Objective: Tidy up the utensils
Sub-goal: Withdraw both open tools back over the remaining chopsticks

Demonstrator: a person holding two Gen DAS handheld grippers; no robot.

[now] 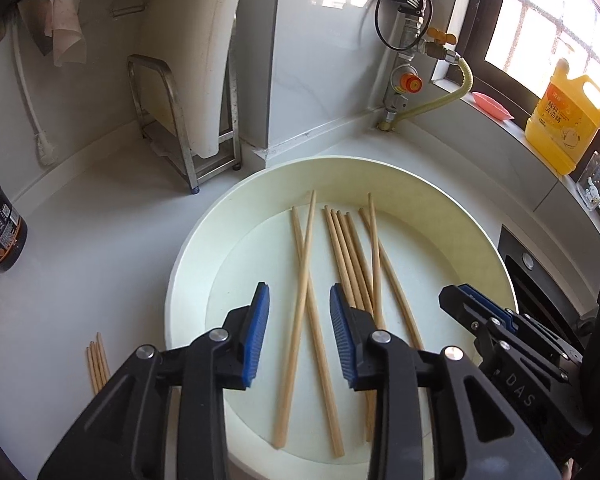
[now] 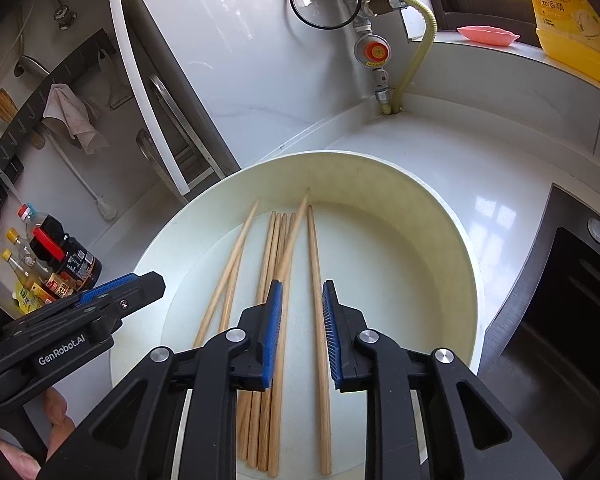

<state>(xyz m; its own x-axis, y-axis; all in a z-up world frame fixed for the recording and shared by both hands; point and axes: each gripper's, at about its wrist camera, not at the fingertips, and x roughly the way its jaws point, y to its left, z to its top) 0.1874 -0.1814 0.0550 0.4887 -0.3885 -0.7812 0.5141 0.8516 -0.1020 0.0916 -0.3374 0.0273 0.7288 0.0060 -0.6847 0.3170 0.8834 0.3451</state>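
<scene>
A round cream basin (image 1: pixel 440 208) (image 2: pixel 420 240) on the white counter holds several wooden chopsticks (image 1: pixel 352 248) (image 2: pixel 274 248) lying lengthwise. My left gripper (image 1: pixel 298 292) hangs open just over the basin, with a crossed pair of chopsticks (image 1: pixel 300 248) running under the gap between its blue pads. My right gripper (image 2: pixel 302 286) is open too, narrower, and a single chopstick (image 2: pixel 314 240) lies between its pads without being pressed. Each gripper shows at the edge of the other's view: the right one (image 1: pixel 456 294), the left one (image 2: pixel 148 280). A few more chopsticks (image 1: pixel 98 360) lie on the counter left of the basin.
Sauce bottles (image 2: pixel 64 264) stand at the left. A metal rack (image 1: pixel 180 120) and gas pipes (image 1: pixel 410 40) are behind. A yellow detergent jug (image 1: pixel 564 116), a pink dish (image 1: pixel 492 106) and a glass mug (image 1: pixel 596 184) sit on the sill. A black stove (image 2: pixel 560 280) borders the right.
</scene>
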